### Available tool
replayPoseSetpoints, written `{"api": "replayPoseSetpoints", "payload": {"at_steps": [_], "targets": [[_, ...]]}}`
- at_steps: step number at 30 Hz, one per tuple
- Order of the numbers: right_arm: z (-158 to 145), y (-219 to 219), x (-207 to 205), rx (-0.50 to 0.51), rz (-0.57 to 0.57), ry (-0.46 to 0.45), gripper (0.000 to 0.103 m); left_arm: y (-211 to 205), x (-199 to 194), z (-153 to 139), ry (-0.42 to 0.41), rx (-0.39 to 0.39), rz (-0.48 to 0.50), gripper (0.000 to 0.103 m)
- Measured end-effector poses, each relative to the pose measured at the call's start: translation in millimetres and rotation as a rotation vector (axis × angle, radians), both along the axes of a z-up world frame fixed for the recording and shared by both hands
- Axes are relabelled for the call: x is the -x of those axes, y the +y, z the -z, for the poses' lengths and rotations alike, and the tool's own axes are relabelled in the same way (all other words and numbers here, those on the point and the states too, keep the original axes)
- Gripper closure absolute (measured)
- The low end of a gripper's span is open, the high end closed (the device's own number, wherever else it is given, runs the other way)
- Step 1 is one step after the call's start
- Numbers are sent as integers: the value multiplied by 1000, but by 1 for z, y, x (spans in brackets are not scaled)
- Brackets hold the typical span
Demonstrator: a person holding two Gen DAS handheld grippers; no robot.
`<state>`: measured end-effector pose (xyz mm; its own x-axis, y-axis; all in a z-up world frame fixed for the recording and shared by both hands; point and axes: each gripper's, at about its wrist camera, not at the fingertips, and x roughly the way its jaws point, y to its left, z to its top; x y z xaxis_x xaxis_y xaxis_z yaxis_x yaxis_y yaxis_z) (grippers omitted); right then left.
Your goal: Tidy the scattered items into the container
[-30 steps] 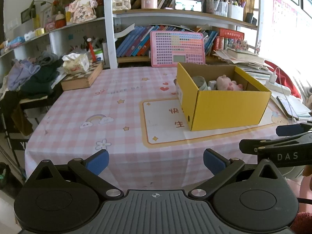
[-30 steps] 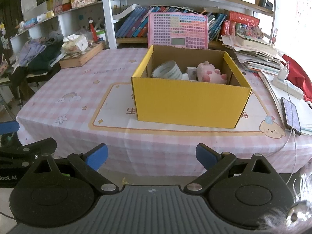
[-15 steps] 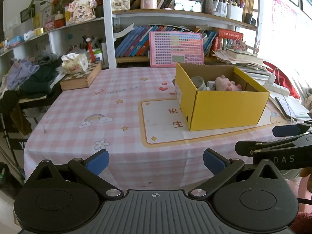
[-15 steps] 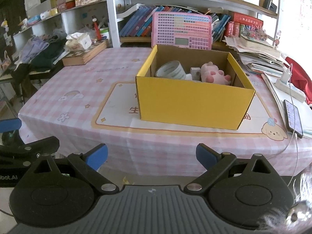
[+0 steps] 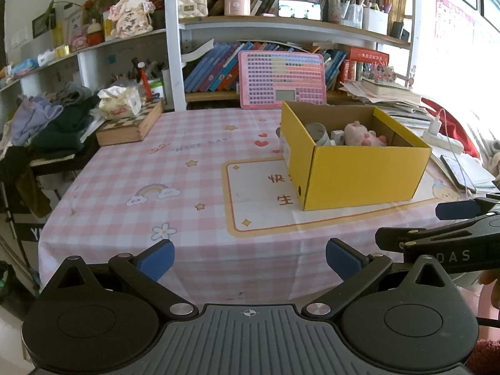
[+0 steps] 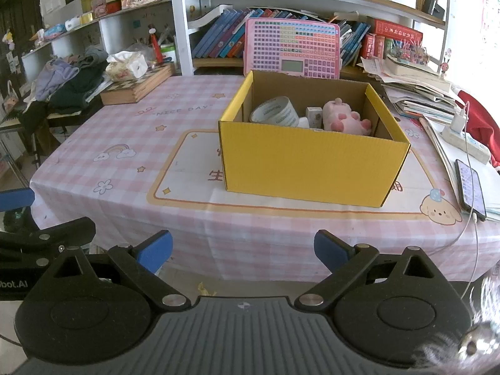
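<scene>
The yellow cardboard box (image 6: 312,162) stands on the white panel of the pink checked tablecloth (image 6: 125,131) that covers my desk, in front of the pink keyboard toy (image 6: 292,48) leaning against the bookshelf. My right view looks over its near wall and shows a roll of tape (image 6: 276,113), a small white carton (image 6: 314,115) and a pink plush toy (image 6: 343,118) inside; the print on the roll is too small for me to read. My left view sees the same box (image 5: 359,172) from its left corner, so the roll is mostly hidden behind the wall.

Only my right view shows the phone (image 6: 470,187) on its cable and the puppy print (image 6: 440,209) to the right of the box. Left of the box, the cloth reads "NICE DAY", and a chessboard case (image 5: 129,125) carries a tissue box (image 5: 120,101).

My left tool (image 5: 249,257) is spread wide and empty, short of the desk edge. My right tool (image 6: 242,248) is likewise apart, holding nothing. From the left view its side (image 5: 437,243) shows "DAS"; from the right view the left tool's side (image 6: 18,250) shows "bot.AI".
</scene>
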<state>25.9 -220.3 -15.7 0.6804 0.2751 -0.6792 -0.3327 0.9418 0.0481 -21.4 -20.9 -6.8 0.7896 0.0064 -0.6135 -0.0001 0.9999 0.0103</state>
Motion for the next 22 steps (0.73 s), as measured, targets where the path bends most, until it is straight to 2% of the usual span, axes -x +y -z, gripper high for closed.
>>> {"api": "replayPoseSetpoints", "payload": {"at_steps": [22], "targets": [[4,-2,-1,-1,1,12,5,-1,2,1,-16,29,-7,0]]}}
